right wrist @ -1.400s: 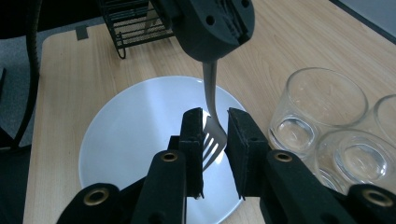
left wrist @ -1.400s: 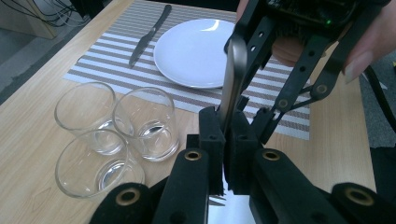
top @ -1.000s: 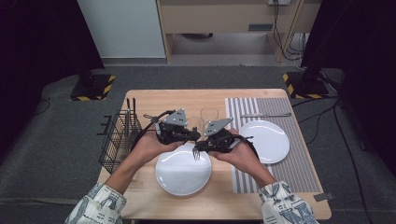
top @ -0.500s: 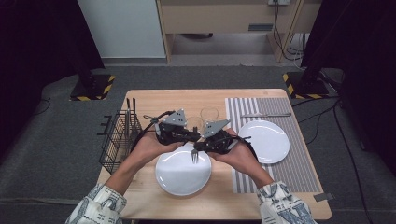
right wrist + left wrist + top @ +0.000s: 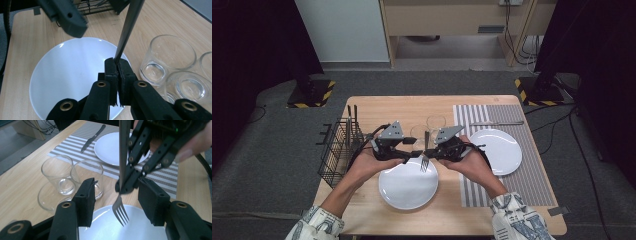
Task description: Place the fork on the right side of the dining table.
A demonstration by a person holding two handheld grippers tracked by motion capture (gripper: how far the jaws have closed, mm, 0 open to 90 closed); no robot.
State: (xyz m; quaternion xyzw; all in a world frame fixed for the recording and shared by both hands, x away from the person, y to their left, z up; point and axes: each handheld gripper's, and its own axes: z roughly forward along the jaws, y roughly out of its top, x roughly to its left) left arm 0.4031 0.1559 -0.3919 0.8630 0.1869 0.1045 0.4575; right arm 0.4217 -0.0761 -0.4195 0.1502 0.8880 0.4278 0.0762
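Note:
A metal fork [image 5: 121,205] hangs upright, tines down, over the near white plate [image 5: 408,187]. My right gripper [image 5: 117,63] is shut on the fork's [image 5: 127,27] neck, just above the tines. The handle rises out of the top of both gripper views. My left gripper [image 5: 117,195] faces the right one, open, with a jaw on each side of the fork and neither touching it. In the high view the left gripper [image 5: 409,154] and right gripper [image 5: 432,152] meet tip to tip around the fork [image 5: 425,152].
Two clear glasses [image 5: 436,122] [image 5: 418,132] stand just behind the grippers. A second white plate [image 5: 499,150] and a knife [image 5: 497,123] lie on the striped mat [image 5: 532,170] at the right. A black wire basket [image 5: 339,145] with cutlery stands at the left edge.
Both grippers have stayed tip to tip over the near plate. The fork has shifted only slightly to the right.

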